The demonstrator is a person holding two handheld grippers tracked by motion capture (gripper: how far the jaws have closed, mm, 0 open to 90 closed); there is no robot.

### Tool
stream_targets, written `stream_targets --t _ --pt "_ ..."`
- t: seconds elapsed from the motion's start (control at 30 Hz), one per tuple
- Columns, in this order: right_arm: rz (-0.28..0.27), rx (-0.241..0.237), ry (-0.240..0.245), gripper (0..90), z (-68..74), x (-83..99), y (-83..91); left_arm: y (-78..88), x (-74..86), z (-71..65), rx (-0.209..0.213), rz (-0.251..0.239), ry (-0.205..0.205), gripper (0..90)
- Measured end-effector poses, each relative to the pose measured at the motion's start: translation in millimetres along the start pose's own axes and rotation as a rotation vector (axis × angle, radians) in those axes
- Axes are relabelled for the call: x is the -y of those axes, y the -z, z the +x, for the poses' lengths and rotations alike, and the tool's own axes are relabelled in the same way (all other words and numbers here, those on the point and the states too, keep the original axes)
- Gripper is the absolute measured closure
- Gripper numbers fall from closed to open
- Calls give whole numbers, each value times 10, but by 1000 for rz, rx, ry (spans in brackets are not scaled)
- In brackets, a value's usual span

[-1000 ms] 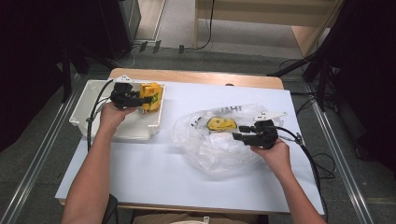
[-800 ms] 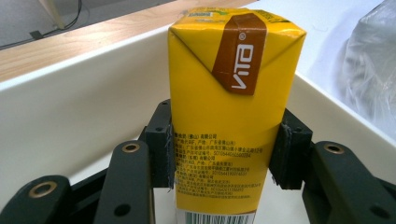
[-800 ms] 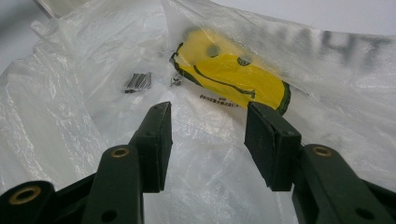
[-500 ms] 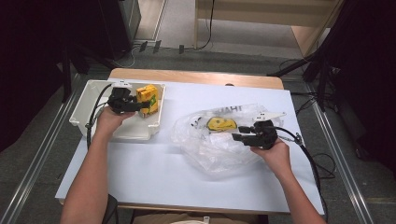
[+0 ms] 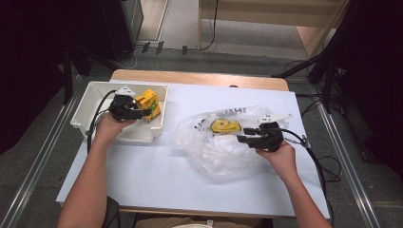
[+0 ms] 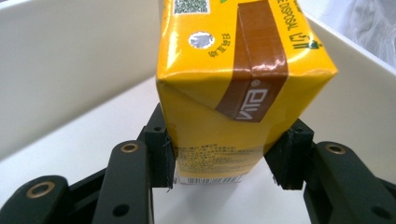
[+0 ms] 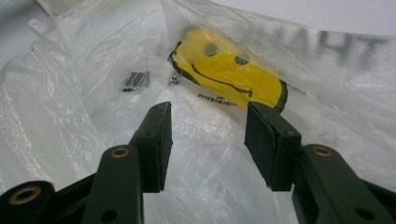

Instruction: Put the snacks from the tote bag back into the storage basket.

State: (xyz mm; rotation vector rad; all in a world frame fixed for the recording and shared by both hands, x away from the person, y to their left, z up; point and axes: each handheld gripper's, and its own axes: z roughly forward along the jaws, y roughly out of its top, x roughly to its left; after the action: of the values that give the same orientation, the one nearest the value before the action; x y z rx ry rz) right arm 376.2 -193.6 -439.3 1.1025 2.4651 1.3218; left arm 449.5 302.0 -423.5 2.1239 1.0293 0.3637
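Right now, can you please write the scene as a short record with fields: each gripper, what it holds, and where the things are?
left gripper: jaws around the lower part of the yellow drink carton, both pads at its sides
yellow drink carton: inside the white tray, brown tape strip across it
right gripper: open, nothing between the pads, over the clear plastic bag
clear plastic bag: crumpled on the white table, with a yellow smiley face print

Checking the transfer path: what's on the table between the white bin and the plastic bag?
Nothing: in the high view, bare white tabletop separates the white bin from the plastic bag. The yellow carton sits inside the bin.
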Motion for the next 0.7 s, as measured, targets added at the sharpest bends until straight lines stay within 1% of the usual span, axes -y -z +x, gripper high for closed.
stream_targets --t 0.13,0.2,0.23,0.27,0.3,0.37,0.43,0.5,0.57,0.6,0.7 --pt "-1 -1 -3 524 0 -2 6 6 -3 5 3 3 14 511" --pt "-1 -1 -3 524 -1 -2 4 13 -4 5 15 1 21 490" --pt "0 -1 -4 524 -1 -2 4 24 -5 -2 16 3 16 476" --pt "0 -2 -4 524 -1 -2 3 35 -4 -13 8 4 11 460" --pt "-1 -1 -4 524 -2 -3 4 50 -2 -20 -7 16 1 427" --pt "0 -1 -6 524 -5 -4 7 86 10 -25 -20 5 15 404" --pt "-1 -1 -8 524 -4 -5 9 137 23 -12 -14 -7 39 380" --pt "-3 -3 -5 524 -3 -6 8 175 41 -7 -7 -8 56 369" --pt "-4 -3 -5 524 -3 -6 8 202 58 -12 -7 2 60 368" --pt "-4 -3 -5 524 -3 -6 8 219 70 -12 -11 12 60 368" --pt "-6 -2 -4 524 -8 -9 11 267 101 -18 -25 20 62 368"
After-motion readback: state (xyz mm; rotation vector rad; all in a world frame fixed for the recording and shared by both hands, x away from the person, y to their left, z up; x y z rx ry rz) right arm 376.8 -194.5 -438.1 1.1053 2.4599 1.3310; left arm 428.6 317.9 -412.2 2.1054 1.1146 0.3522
